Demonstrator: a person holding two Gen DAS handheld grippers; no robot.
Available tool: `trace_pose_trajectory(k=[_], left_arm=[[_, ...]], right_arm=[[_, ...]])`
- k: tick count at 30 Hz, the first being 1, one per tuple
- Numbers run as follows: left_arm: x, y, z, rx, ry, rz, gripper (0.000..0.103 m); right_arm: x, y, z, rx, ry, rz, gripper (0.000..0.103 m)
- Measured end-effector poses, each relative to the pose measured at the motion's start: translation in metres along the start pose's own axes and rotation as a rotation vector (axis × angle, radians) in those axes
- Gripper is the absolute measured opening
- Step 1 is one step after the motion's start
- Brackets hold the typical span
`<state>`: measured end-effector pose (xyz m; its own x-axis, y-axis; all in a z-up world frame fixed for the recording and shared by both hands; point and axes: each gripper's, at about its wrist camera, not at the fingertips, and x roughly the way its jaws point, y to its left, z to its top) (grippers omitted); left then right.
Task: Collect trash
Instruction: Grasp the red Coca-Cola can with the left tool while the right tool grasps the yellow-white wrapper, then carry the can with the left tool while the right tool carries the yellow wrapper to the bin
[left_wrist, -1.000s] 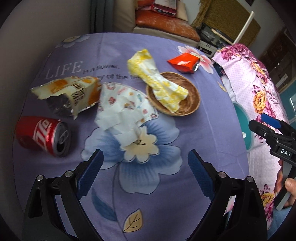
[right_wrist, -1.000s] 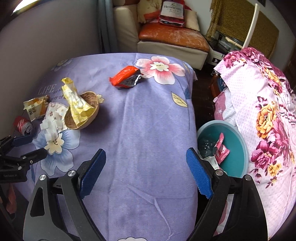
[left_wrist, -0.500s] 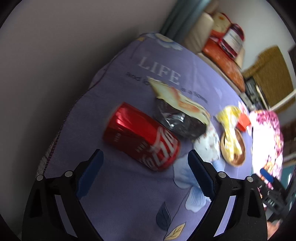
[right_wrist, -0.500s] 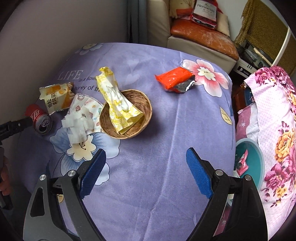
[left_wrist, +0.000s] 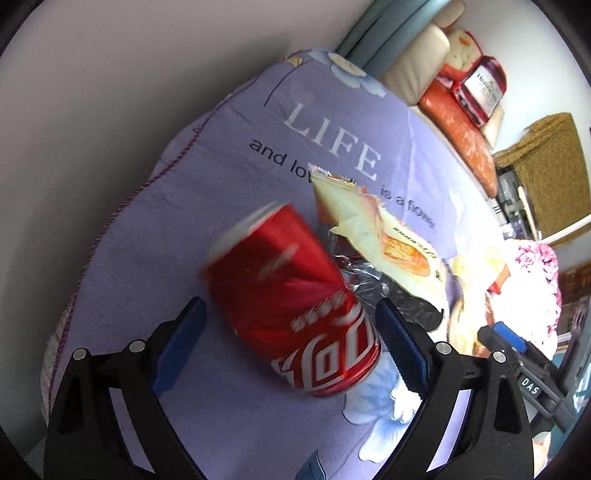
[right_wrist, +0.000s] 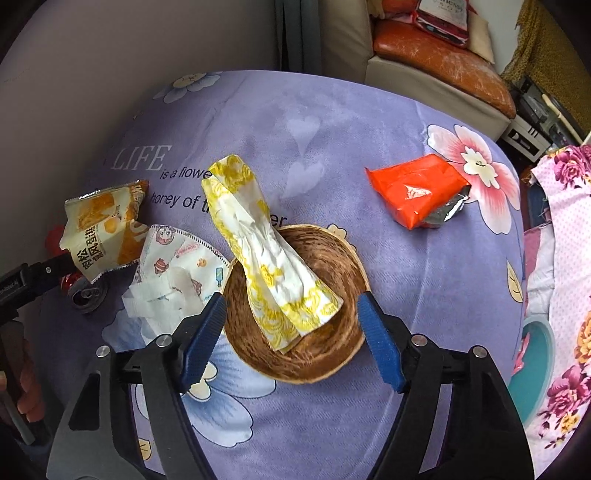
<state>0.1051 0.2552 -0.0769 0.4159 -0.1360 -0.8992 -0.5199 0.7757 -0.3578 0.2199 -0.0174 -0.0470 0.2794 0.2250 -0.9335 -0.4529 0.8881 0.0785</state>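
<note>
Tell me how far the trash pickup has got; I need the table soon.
Done: wrappers already lie in the teal bin. In hand: nothing gripped; the left tool is open around the red can, and the right tool is closing around the yellow wrapper in the bowl. Left: everything on the table.

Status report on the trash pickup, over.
Left gripper open around red can. Right gripper closing over yellow wrapper in basket. Nothing blocking.
</note>
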Motion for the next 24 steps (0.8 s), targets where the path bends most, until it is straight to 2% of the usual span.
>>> trace_pose_trajectory(k=[6,8,10,11,12,13,15,24], left_arm=[[0.008,-0.007,-0.002,0.041,-0.024,0.033,0.093],[0.007,-0.007,-0.005,0.07,-0.044,0.044,0.087],[0.005,-0.008,-0.008,0.097,-0.059,0.044,0.081],[0.007,-0.01,-0.008,0.104,-0.066,0.043,0.08],[0.006,-0.011,-0.009,0.109,-0.077,0.05,0.079],[0.004,-0.01,-0.011,0.114,-0.091,0.061,0.078],[0.001,-0.009,-0.012,0.122,-0.104,0.069,0.077],[-0.021,-0.019,-0.035,0.206,-0.127,0.01,0.077]], right_arm=[[0.021,0.006,0.007,-0.028,0.032,0.01,0.066],[0.026,0.007,0.007,-0.031,0.038,0.012,0.061],[0.031,0.009,0.005,-0.033,0.042,0.01,0.051],[0.033,0.01,0.004,-0.035,0.045,0.011,0.036],[0.034,0.01,0.002,-0.033,0.044,0.005,0.015],[0.032,0.011,0.0,-0.033,0.033,-0.003,0.01],[0.027,0.011,-0.003,-0.03,0.012,-0.006,0.008],[-0.016,0.006,-0.024,-0.012,-0.061,0.049,0.008]])
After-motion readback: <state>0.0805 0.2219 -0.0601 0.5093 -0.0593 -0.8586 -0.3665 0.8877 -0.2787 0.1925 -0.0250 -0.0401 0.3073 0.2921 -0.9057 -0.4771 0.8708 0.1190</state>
